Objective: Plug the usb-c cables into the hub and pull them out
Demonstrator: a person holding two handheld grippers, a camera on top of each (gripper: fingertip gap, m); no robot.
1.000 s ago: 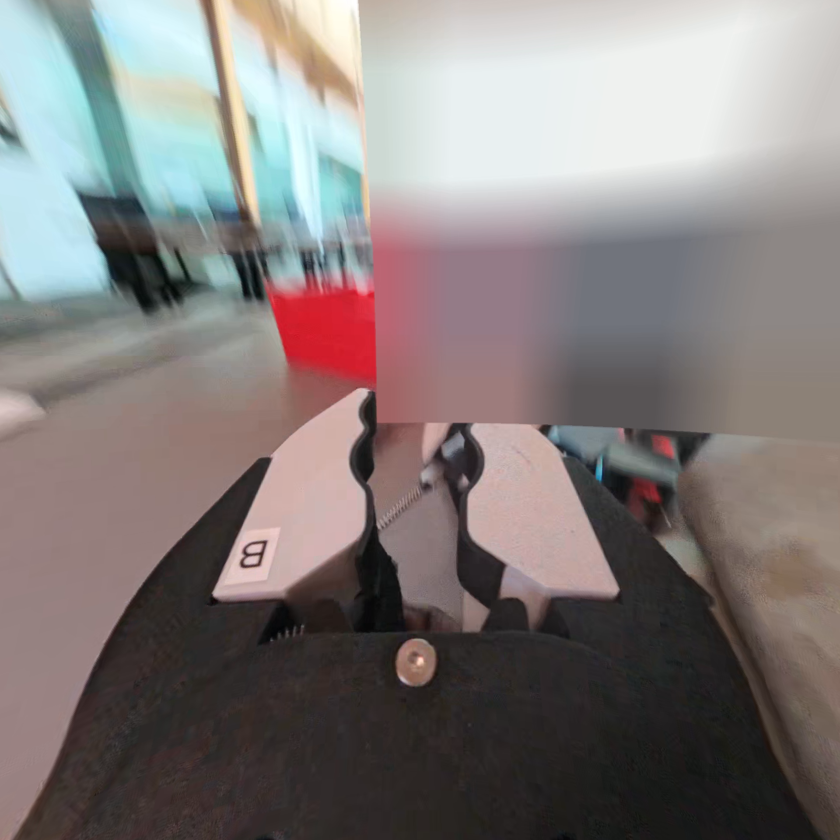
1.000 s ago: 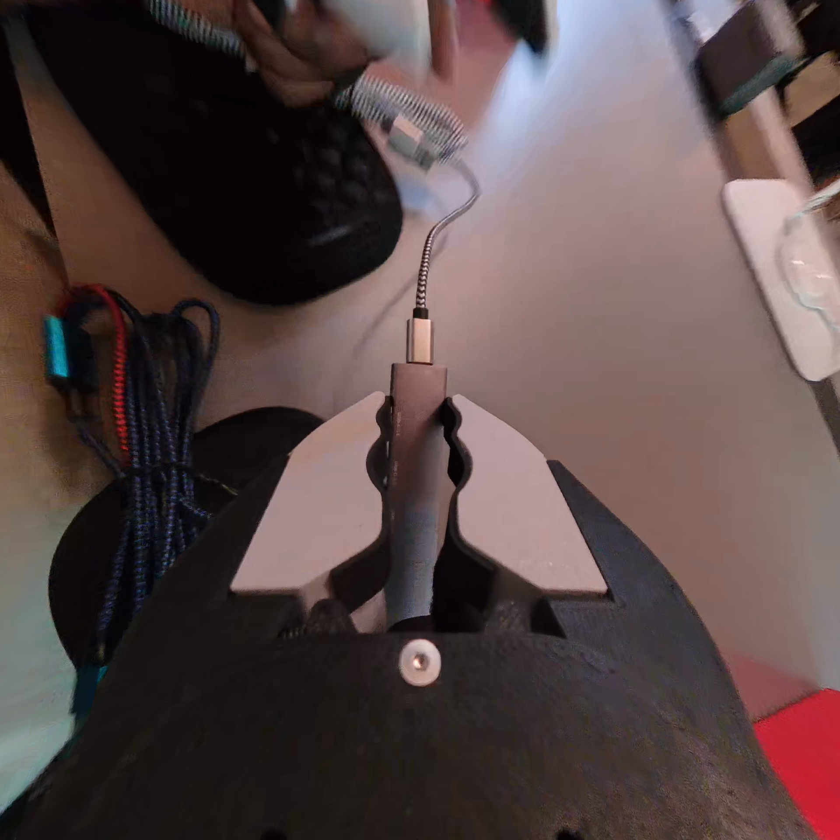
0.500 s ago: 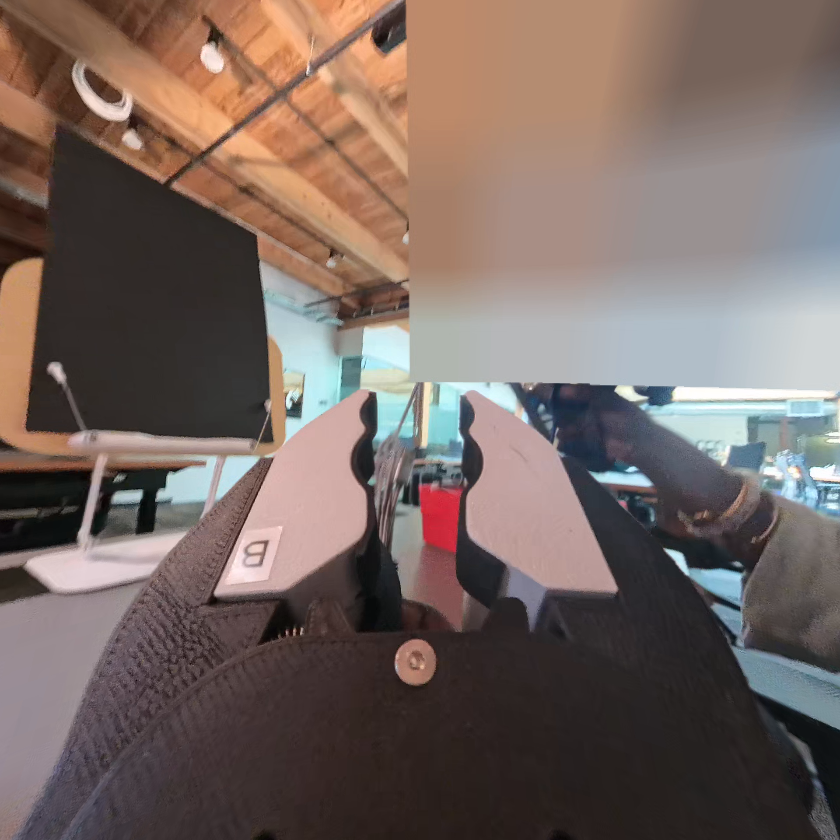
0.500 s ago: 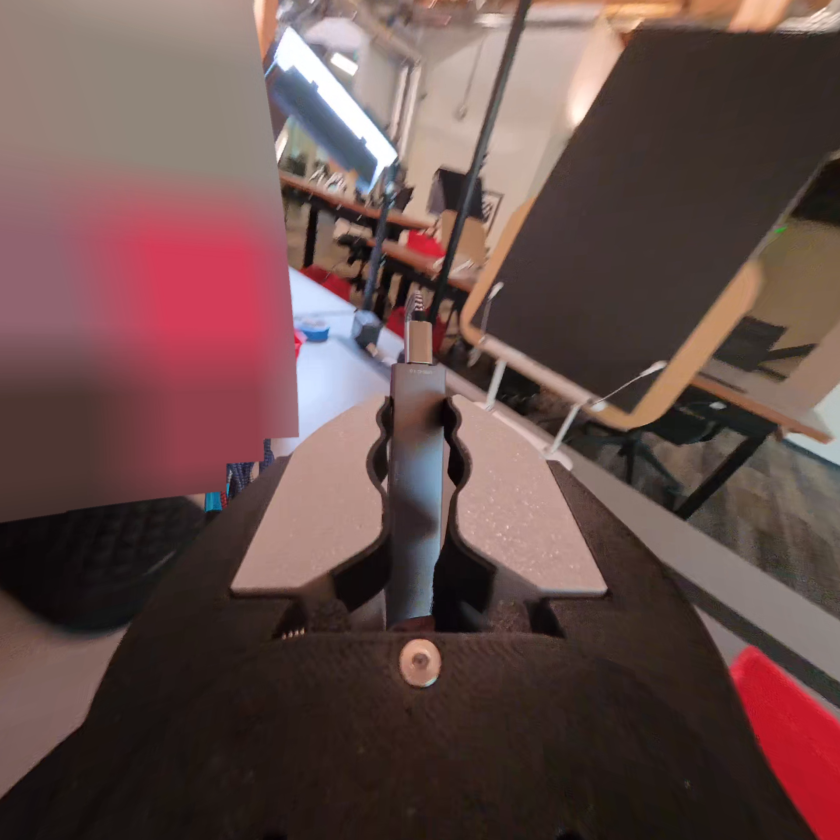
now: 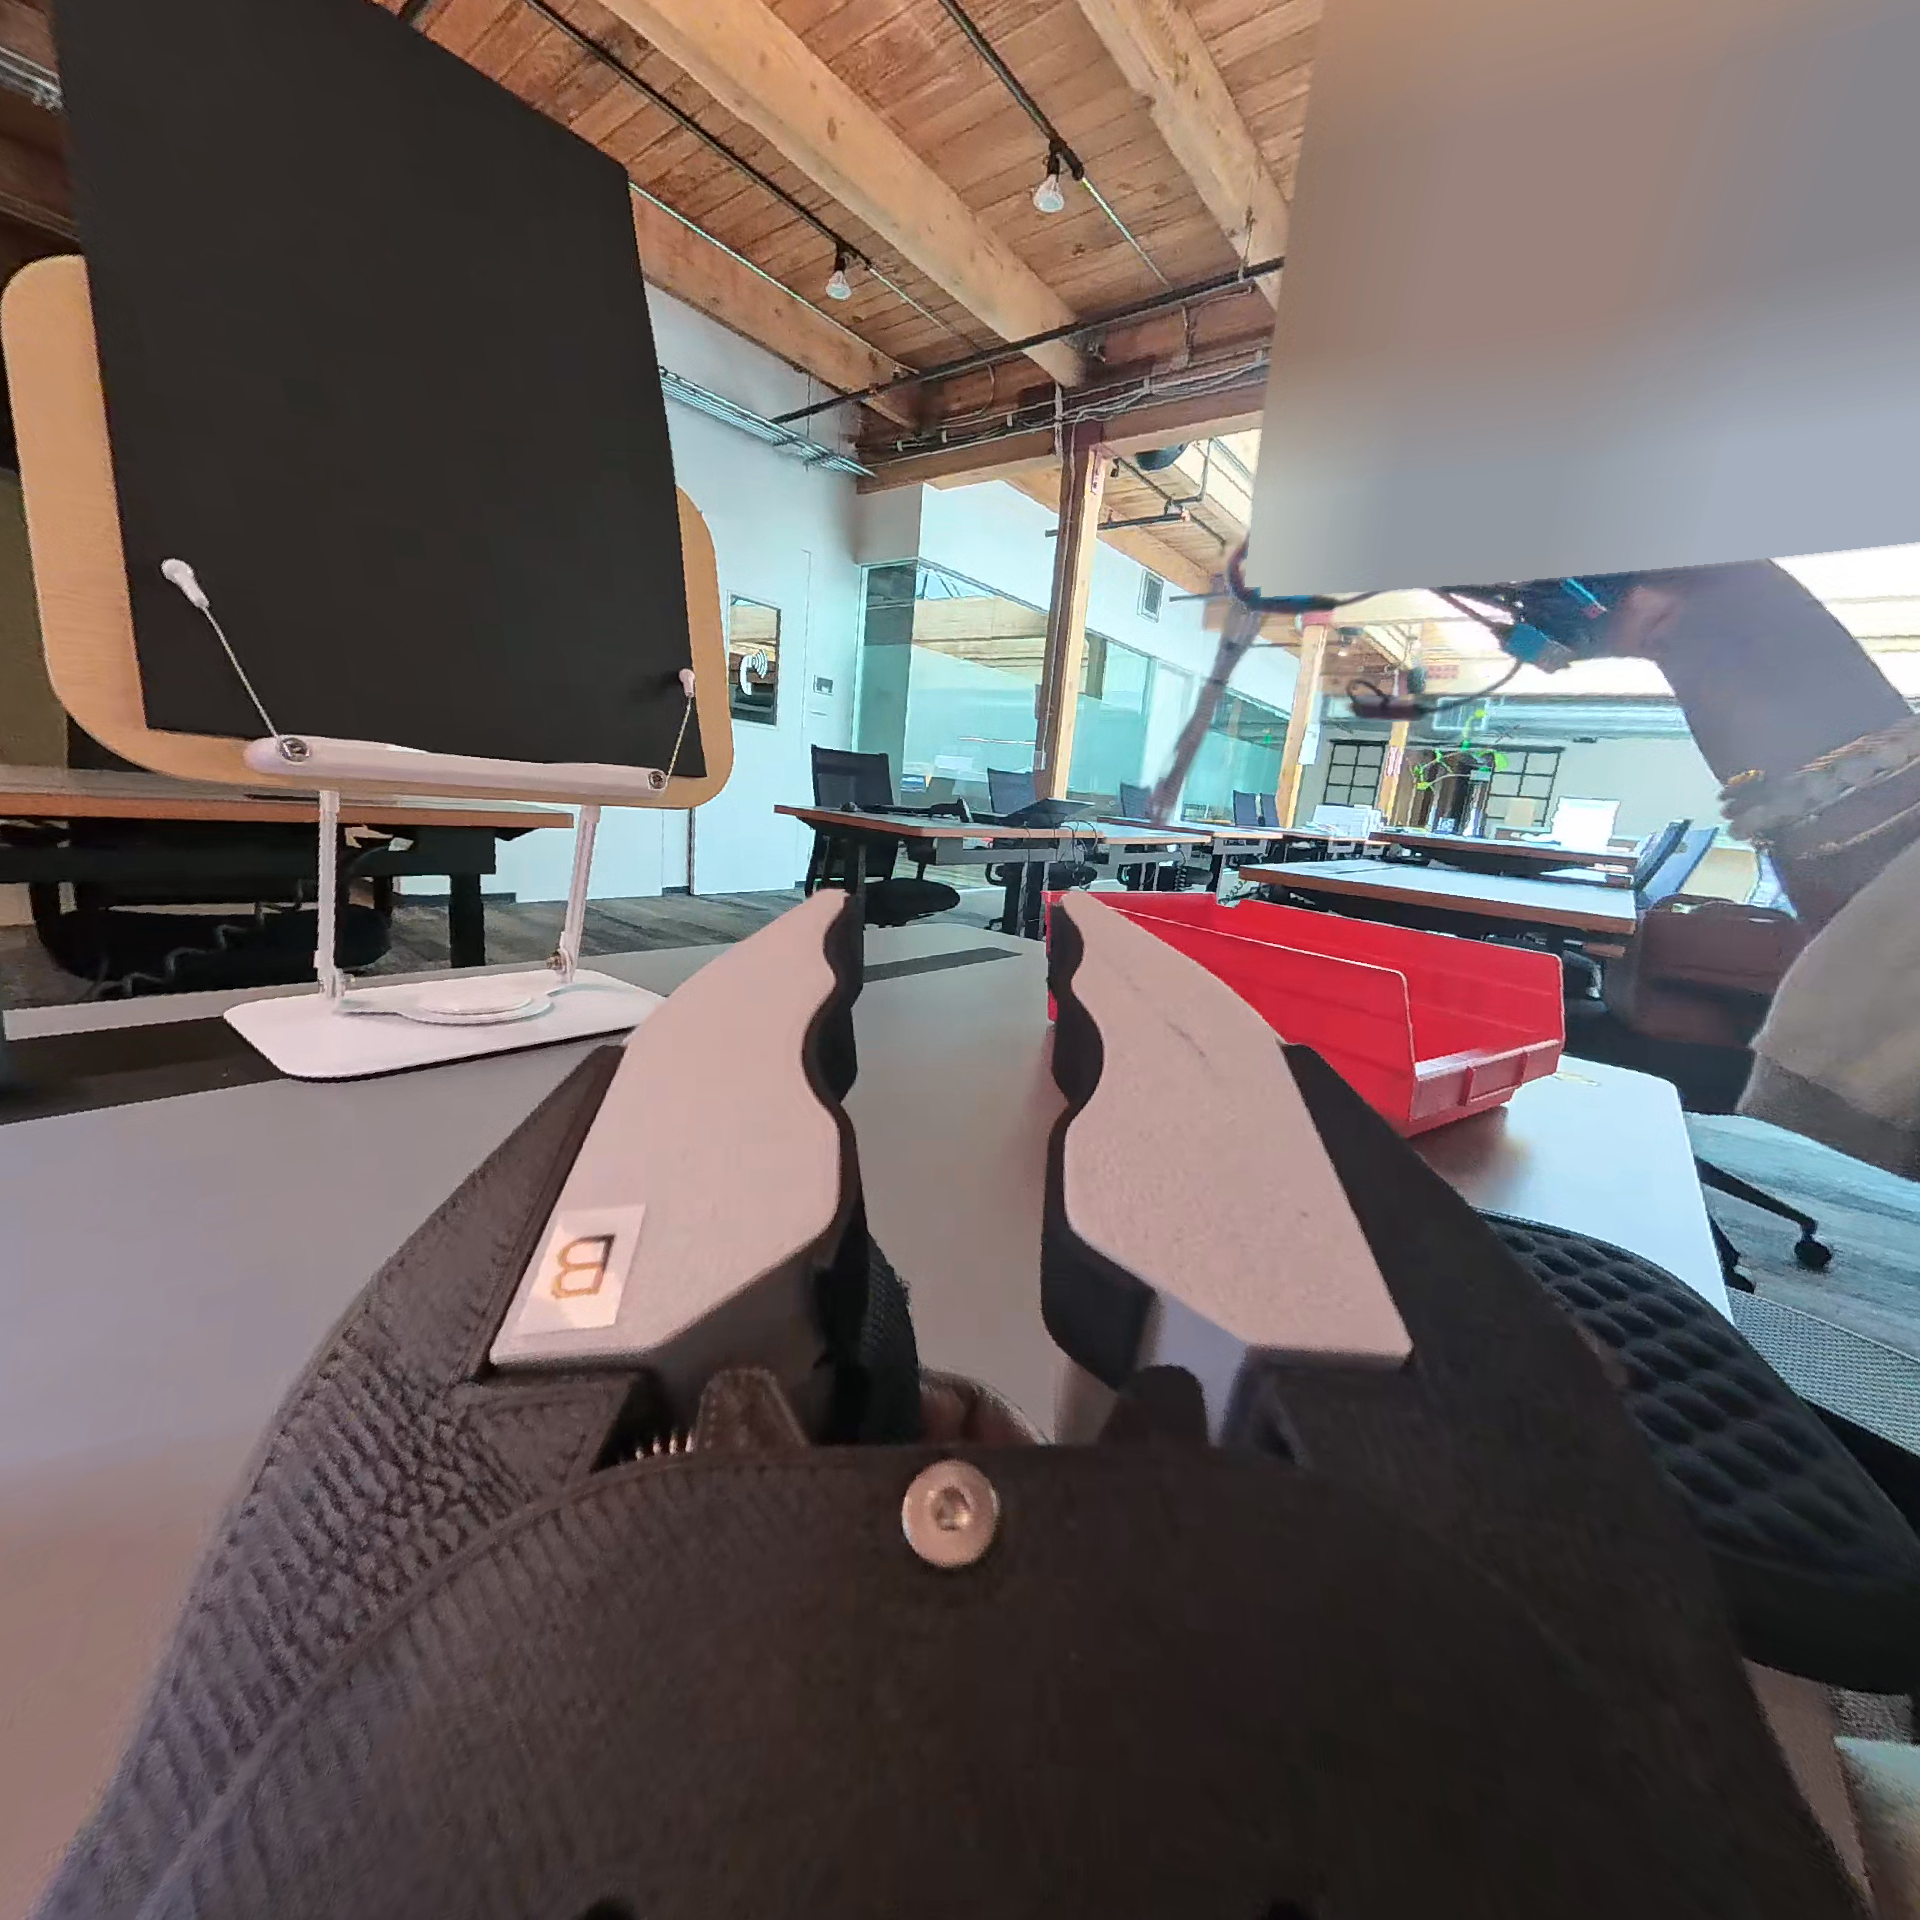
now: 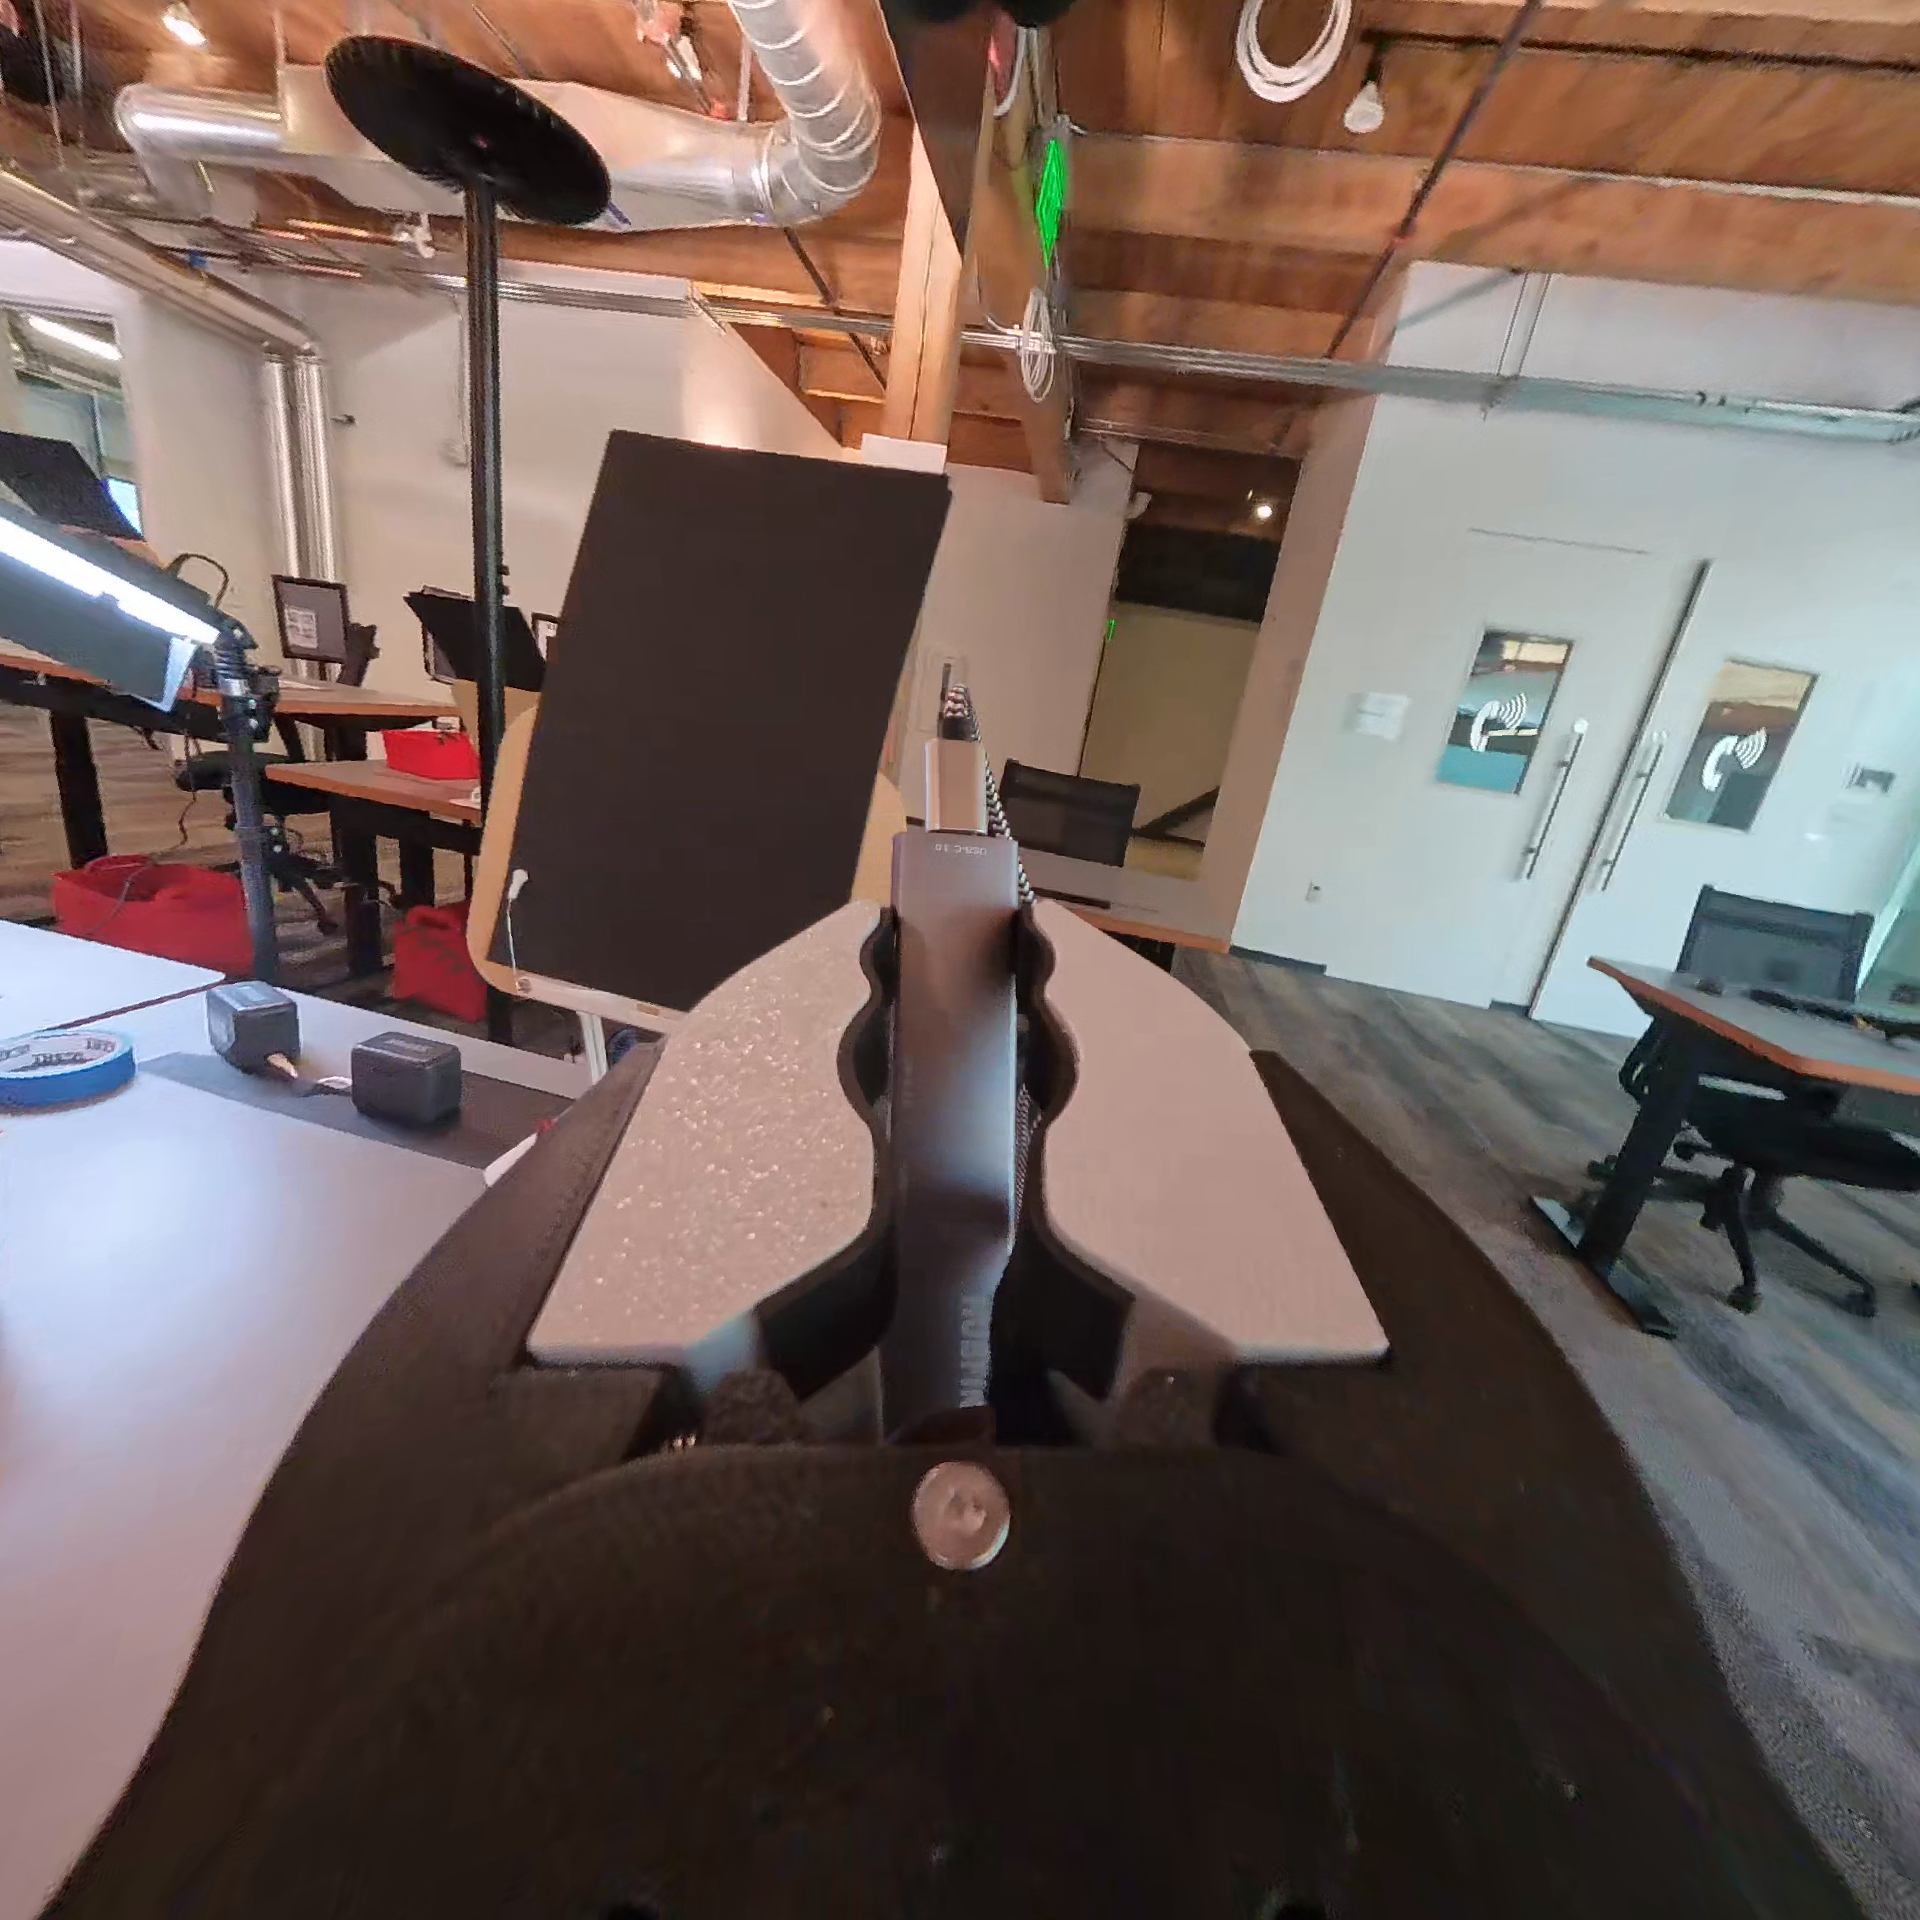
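Grey, grainy metal on both fingers of the right hand-held gripper [image 6: 958, 940], scalloped along the inner edges, set in a black pebbled housing with one bright hex screw. Pinched between them: the hub [image 6: 954, 1049], a slim dark-grey bar with a smooth matt face, standing along the fingers and poking out past their tips. Small pale lettering on its end and lower body, left unread. Plugged into its far end, a silver metal usb-c plug [image 6: 948, 781] on a braided black-and-white cable [image 6: 1010, 1127] that loops back down beside the hub and between the fingers. Beyond, a flat black board [image 6: 717, 717] on a wooden-edged stand, a roll of blue tape [image 6: 64, 1065] and two small dark blocks [image 6: 330, 1049] on the pale grey surface [image 6: 208, 1247].

Same grey wavy-edged fingers on the left hand-held gripper [image 5: 951, 940], spread apart with nothing between them but bare surface [image 5: 156, 1226]. White sticker with a single letter on the left finger [image 5: 727, 1143]. Glossy red plastic bin [image 5: 1382, 1003] just past the right fingertip, black honeycomb-textured pad [image 5: 1704, 1382] to the right. Raised high at the right, a person's hand [image 5: 1652, 613] with a bundle of cables [image 5: 1538, 636], partly hidden by a blurred patch; beaded bracelets at the wrist.
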